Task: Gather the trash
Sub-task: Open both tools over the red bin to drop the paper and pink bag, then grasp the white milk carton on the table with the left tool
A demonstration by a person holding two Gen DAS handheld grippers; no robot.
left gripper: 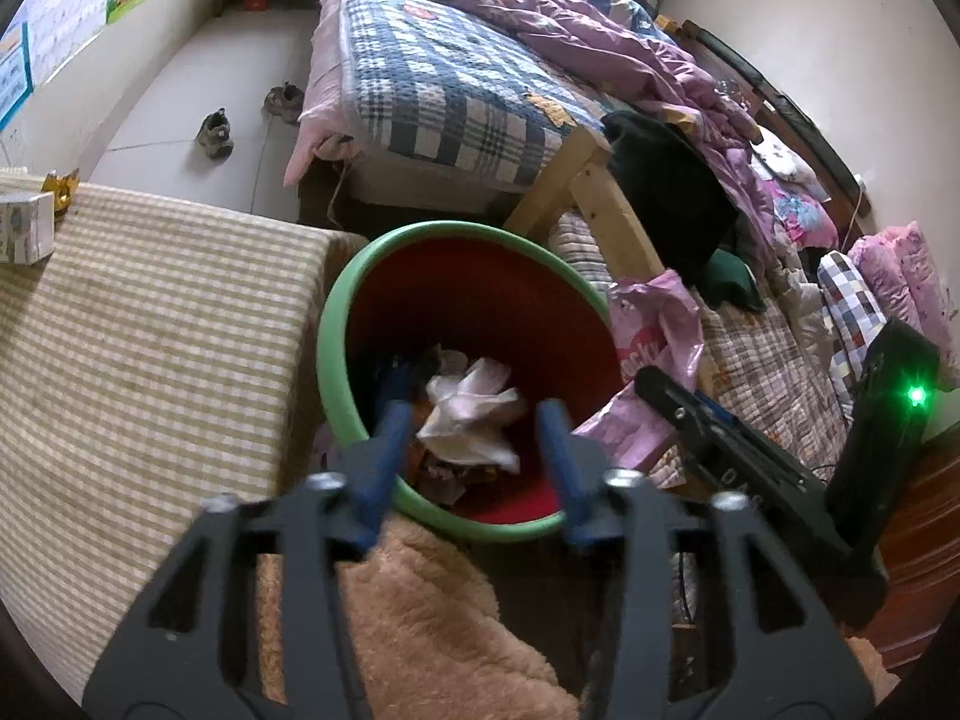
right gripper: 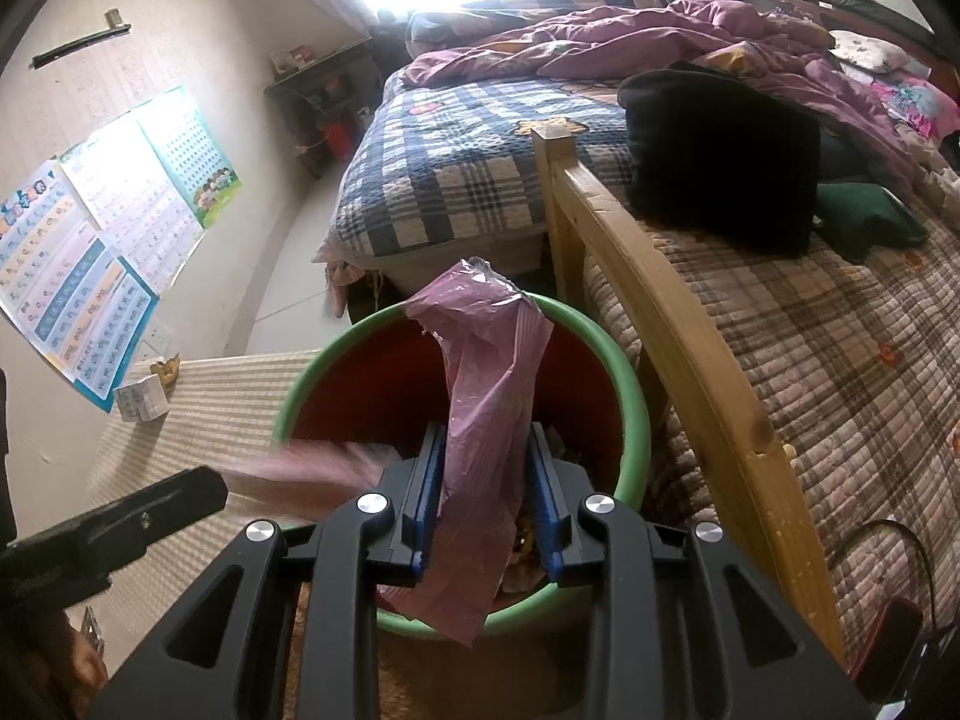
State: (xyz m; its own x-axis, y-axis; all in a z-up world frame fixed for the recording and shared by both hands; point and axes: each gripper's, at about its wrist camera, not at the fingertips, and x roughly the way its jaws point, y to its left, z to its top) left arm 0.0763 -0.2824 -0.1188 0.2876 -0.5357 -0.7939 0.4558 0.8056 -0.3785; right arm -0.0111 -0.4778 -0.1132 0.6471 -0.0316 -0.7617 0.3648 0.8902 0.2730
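Note:
A red bin with a green rim (left gripper: 336,324) stands on the floor between a striped table and a wooden bed frame. It holds crumpled white paper (left gripper: 471,414) and other scraps. My left gripper (left gripper: 474,414) is open and empty, its blue fingers just above the bin's near rim. My right gripper (right gripper: 486,438) is shut on a pink plastic bag (right gripper: 486,360) and holds it over the same bin (right gripper: 636,396). The bag also shows in the left wrist view (left gripper: 651,336) at the bin's right edge, with the right gripper's body (left gripper: 720,438) beside it.
A striped tablecloth (left gripper: 150,330) covers the table on the left, with a small box (left gripper: 24,225) on it. A fuzzy tan mat (left gripper: 432,618) lies under the grippers. A wooden bed rail (right gripper: 678,312) and cluttered beds stand to the right. Shoes (left gripper: 216,132) lie on the floor.

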